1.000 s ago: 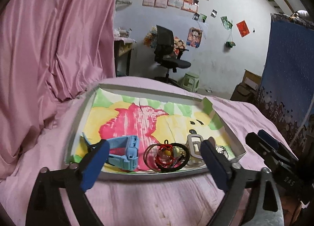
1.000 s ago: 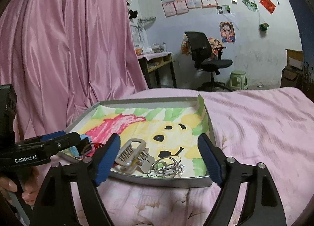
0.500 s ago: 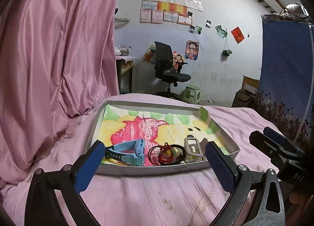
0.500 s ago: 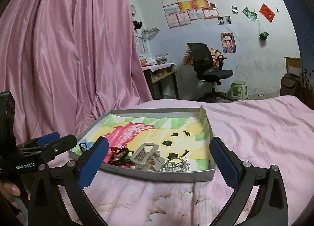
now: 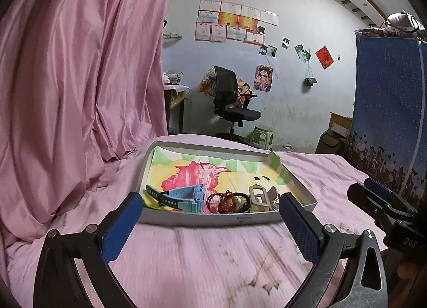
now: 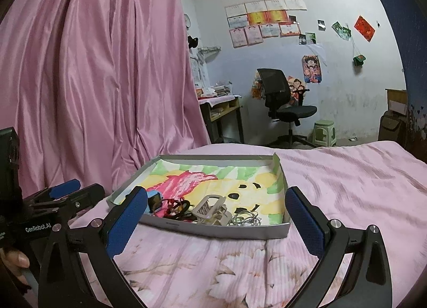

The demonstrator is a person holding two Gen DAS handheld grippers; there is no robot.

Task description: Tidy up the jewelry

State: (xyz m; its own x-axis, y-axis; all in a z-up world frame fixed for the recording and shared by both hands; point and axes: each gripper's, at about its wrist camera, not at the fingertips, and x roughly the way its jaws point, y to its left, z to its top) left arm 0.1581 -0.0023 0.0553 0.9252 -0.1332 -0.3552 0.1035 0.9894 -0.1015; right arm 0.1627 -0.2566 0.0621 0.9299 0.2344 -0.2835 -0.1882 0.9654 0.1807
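L gripper (image 5: 210, 223) & R gripper (image 6: 216, 223): jaws wide apart, nothing btwn pads, both hovering short of tray (image 5: 213, 218) on pink bedspread (image 5: 213, 260), aimed slightly downward at its near wall. Contents lined along near edge, likely grouped for easy reach: blue watch (image 5: 184, 197), red/black bands (image 5: 226, 202), silver clip (image 6: 210, 209), wire rings (image 6: 246, 218). Looks sorted; hands level, side by side.

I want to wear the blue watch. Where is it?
In the left wrist view, the blue watch lies at the tray's near left end, beside the hair ties.
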